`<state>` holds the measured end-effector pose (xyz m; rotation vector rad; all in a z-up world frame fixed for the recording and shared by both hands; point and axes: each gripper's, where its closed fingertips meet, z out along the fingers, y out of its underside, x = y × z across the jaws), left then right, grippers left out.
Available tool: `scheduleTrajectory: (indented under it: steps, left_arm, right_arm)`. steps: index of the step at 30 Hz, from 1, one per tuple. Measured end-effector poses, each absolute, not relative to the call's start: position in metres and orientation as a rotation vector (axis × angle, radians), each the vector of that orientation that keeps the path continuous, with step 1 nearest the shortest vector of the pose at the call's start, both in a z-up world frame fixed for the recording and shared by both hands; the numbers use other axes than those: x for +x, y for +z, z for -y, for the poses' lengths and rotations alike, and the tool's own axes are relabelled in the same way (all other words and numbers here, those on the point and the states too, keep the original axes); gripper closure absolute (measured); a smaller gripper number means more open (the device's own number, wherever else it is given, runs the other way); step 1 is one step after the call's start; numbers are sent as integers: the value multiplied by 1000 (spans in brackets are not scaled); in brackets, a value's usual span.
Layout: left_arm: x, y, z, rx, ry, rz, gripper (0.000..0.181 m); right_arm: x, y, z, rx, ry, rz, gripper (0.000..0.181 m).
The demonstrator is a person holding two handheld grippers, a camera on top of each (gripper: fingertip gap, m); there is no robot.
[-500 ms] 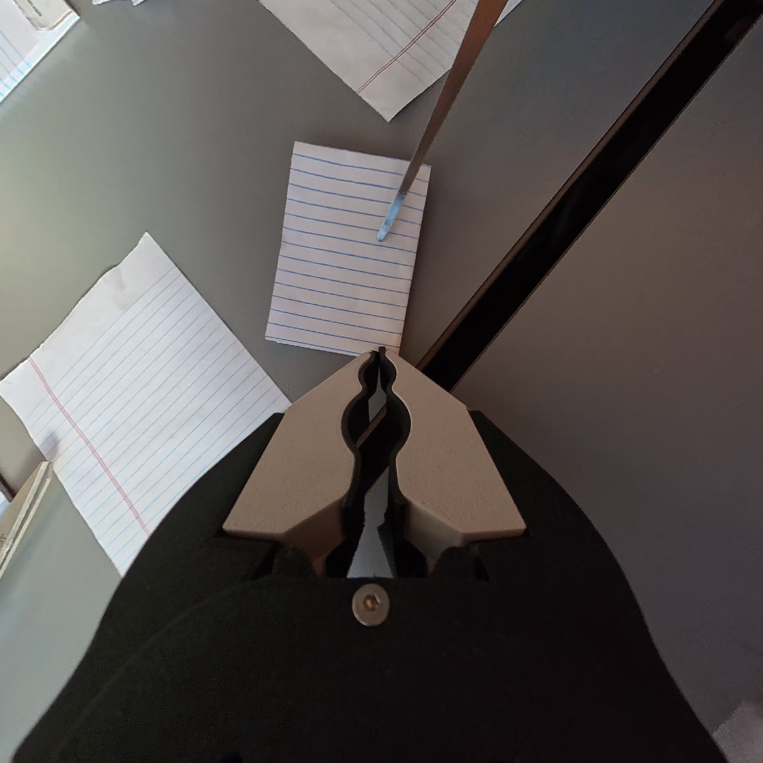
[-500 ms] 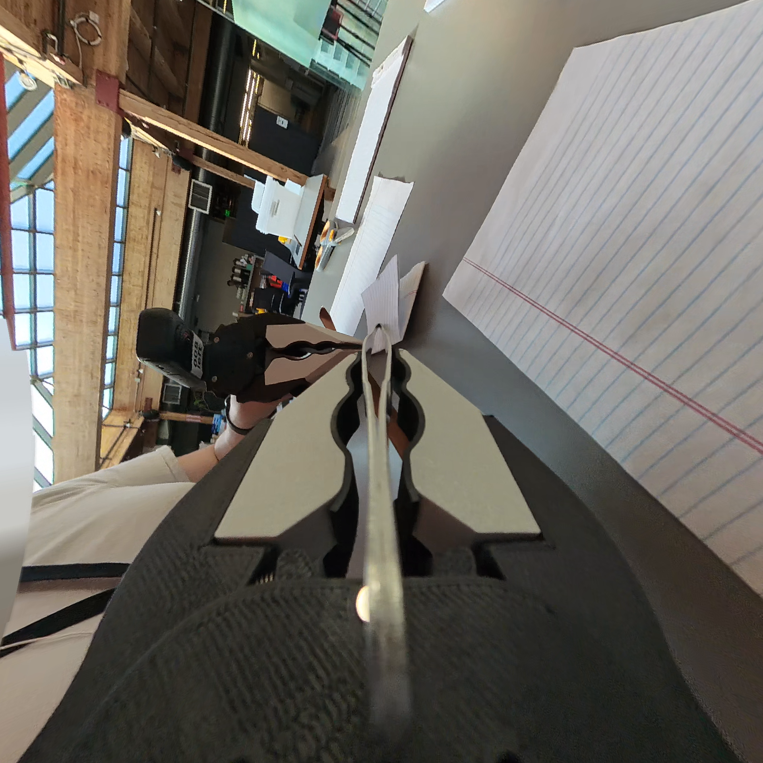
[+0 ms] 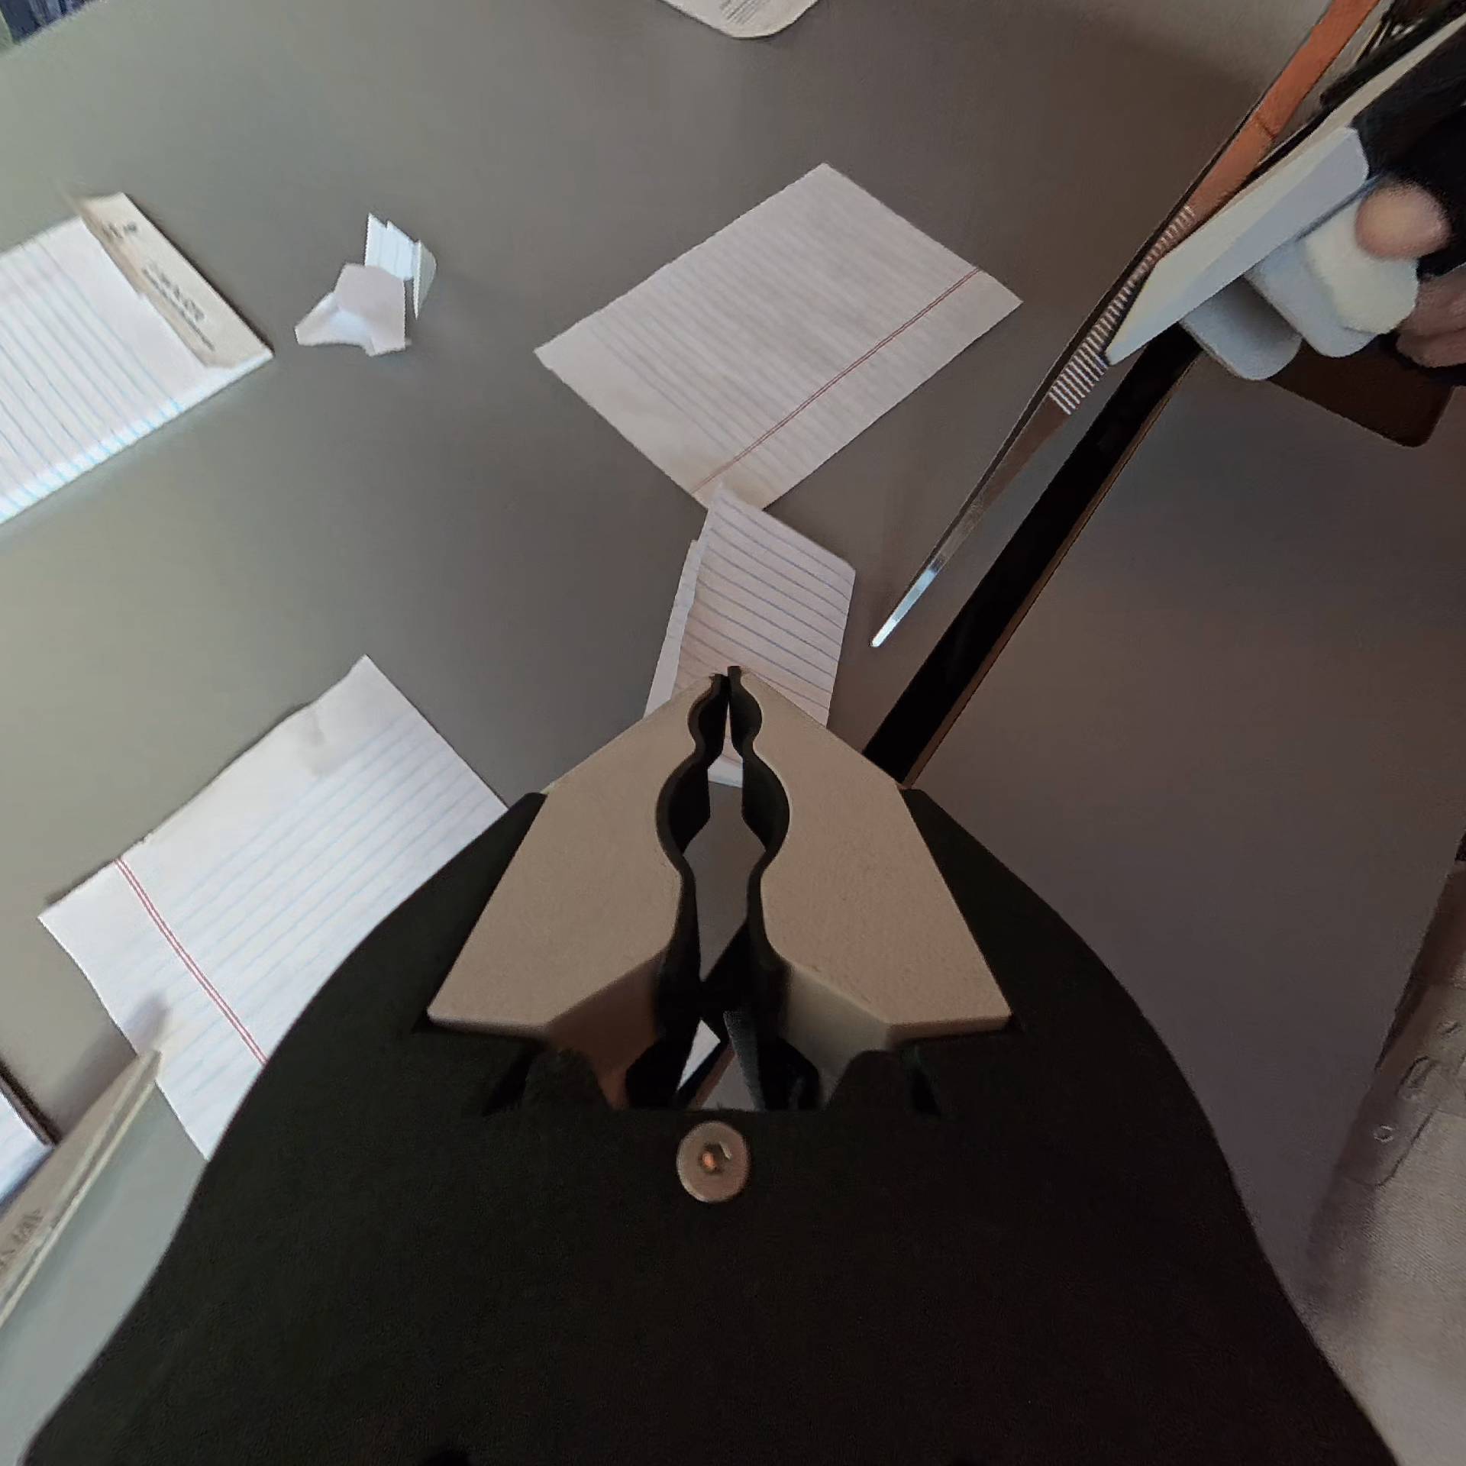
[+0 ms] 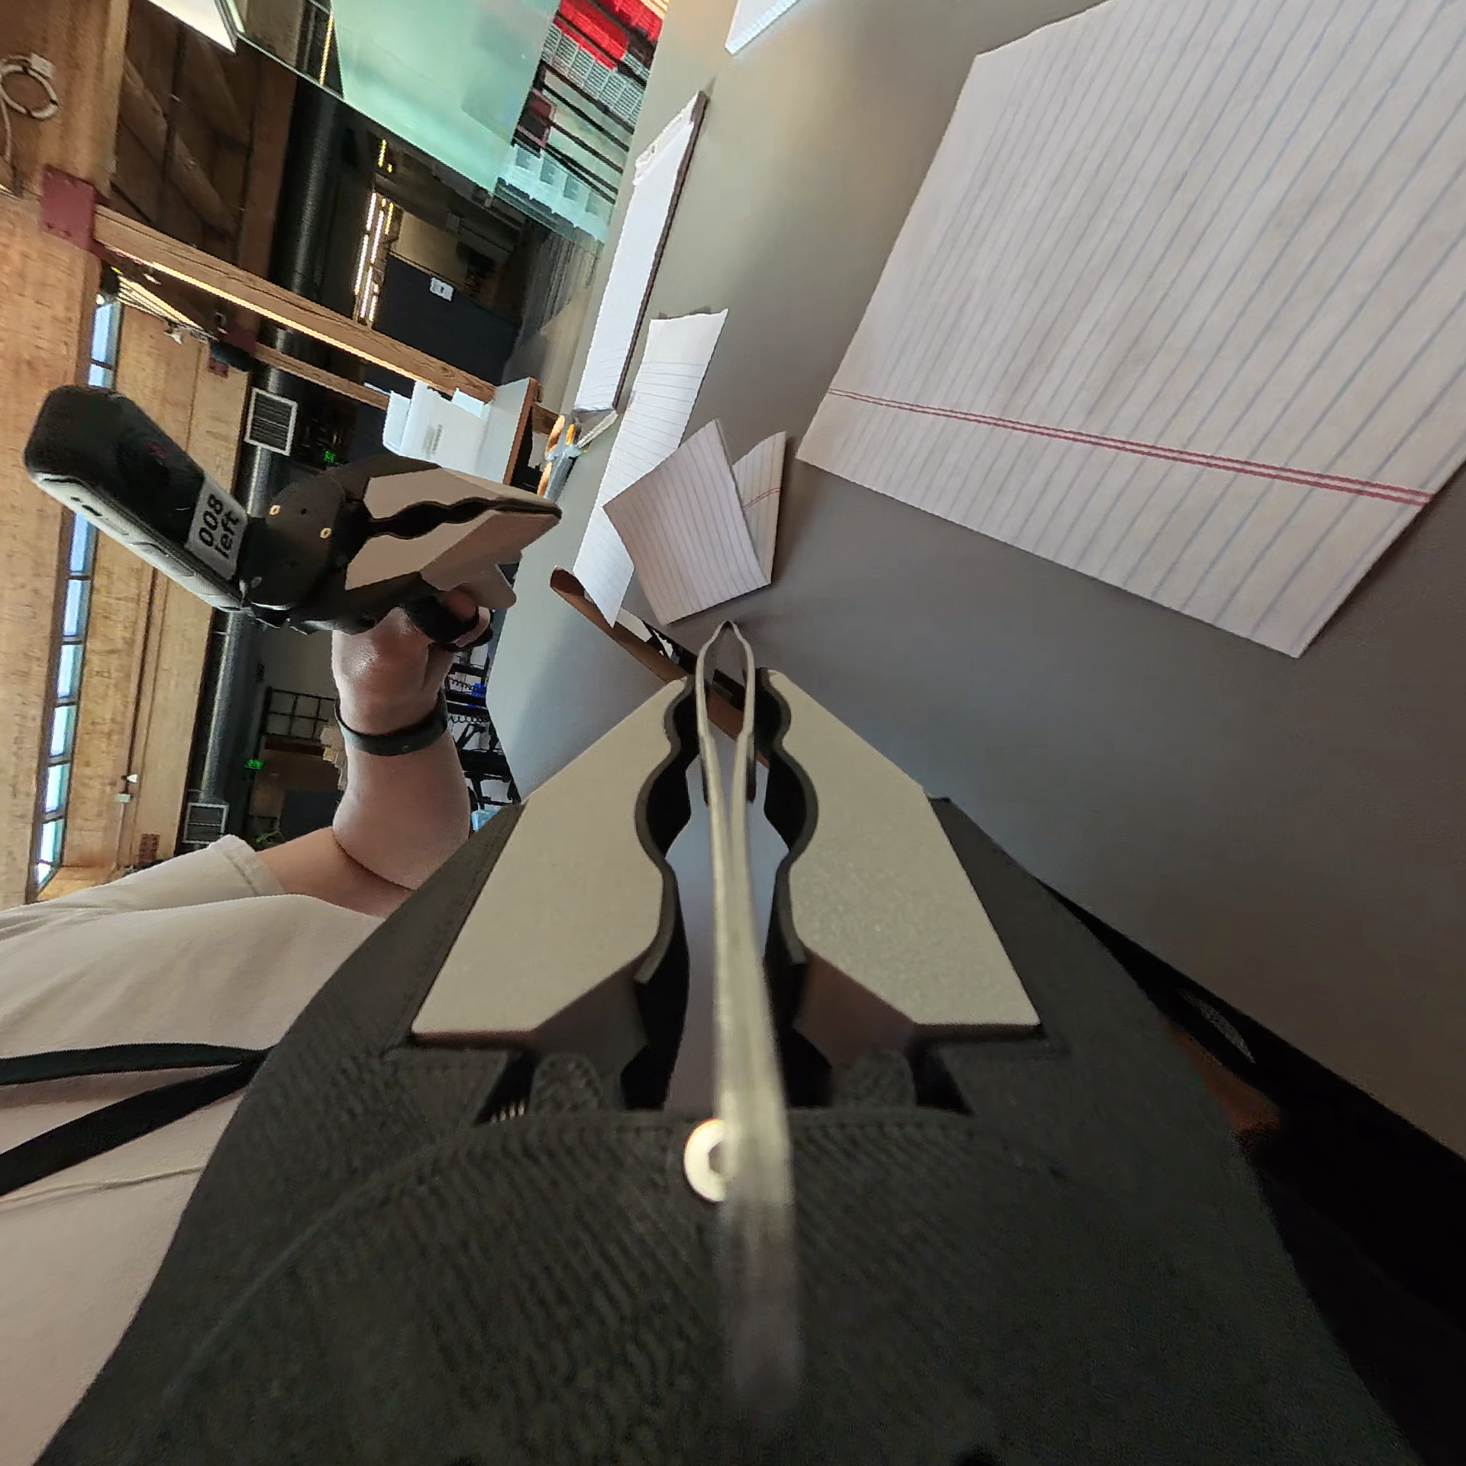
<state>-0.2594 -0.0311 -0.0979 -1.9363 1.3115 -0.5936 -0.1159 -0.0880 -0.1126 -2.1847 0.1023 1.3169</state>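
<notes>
The left gripper (image 3: 728, 681) hangs above a folded paper (image 3: 761, 611), fingers pressed together on nothing. The right gripper (image 4: 723, 684) has its fingers clamped on metal tweezers (image 4: 726, 761) above the grey bench (image 4: 1031, 714).

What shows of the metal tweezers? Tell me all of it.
The metal tweezers are long, thin, silvery and shiny, with ribbed grip marks partway along. The right claw is shut on them, and their two arms meet at a closed point past its tips. In the left wrist view the tip hangs above the grey table, near a folded lined sheet, touching nothing.
</notes>
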Motion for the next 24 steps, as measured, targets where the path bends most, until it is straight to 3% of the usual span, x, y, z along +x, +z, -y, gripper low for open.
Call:
scheduleTrajectory:
  steps: [11, 24]
  left_arm:
    - [-251, -159, 12, -1930, -318, -1644, 181]
    - [-242, -95, 1, -1925, -500, -1458, 181]
  right_arm:
    - [-104, -111, 52, -2134, 1260, -138, 169]
    - [-105, -111, 33, -2045, 1474, -324, 168]
